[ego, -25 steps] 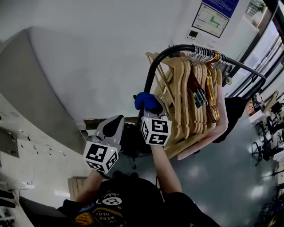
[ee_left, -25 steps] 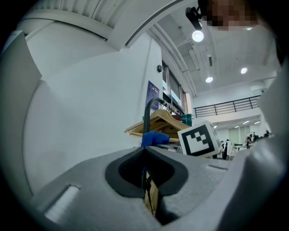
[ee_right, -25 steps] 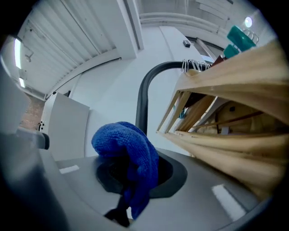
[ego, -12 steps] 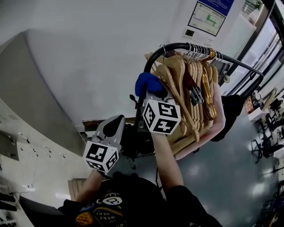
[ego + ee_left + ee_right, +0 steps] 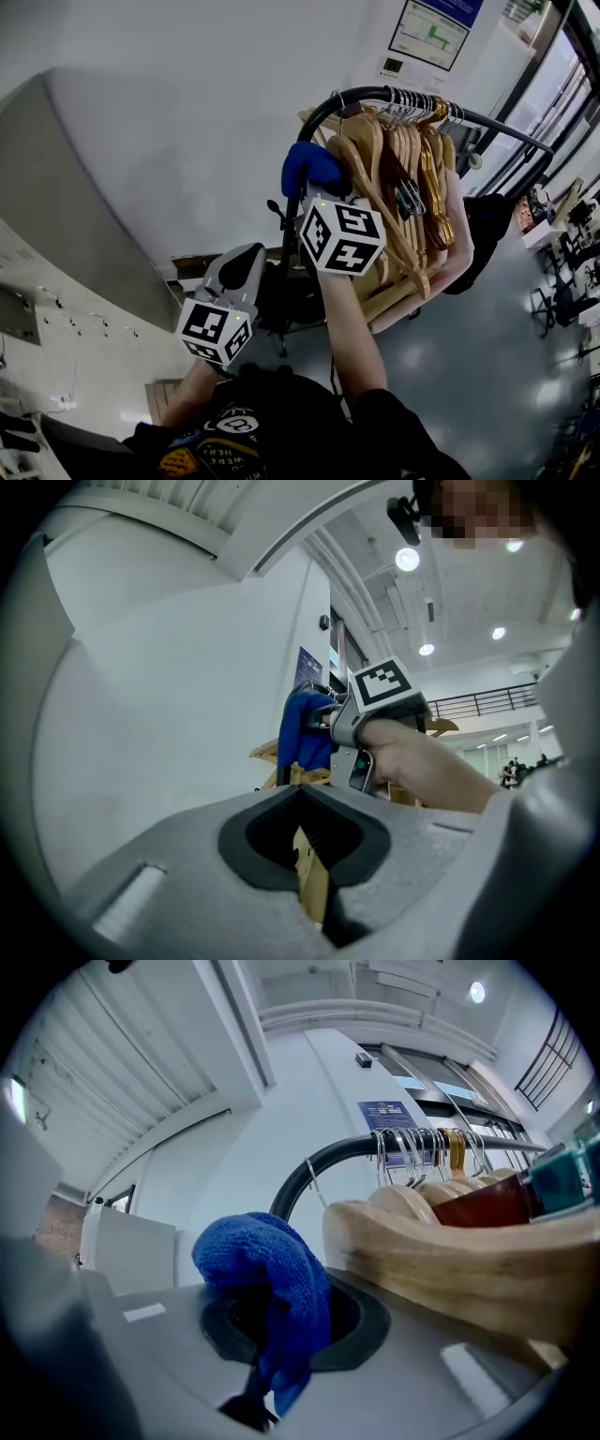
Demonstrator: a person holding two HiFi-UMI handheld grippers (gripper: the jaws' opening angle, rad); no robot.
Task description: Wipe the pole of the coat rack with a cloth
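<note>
Cloth, blue, clamped in right gripper, bunched beside coat rack pole.

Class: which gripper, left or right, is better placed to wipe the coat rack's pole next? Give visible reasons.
Right. The right gripper has its jaws shut on the blue cloth, raised at the black pole just below its bend. The left gripper hangs lower, away from it, with no cloth.
</note>
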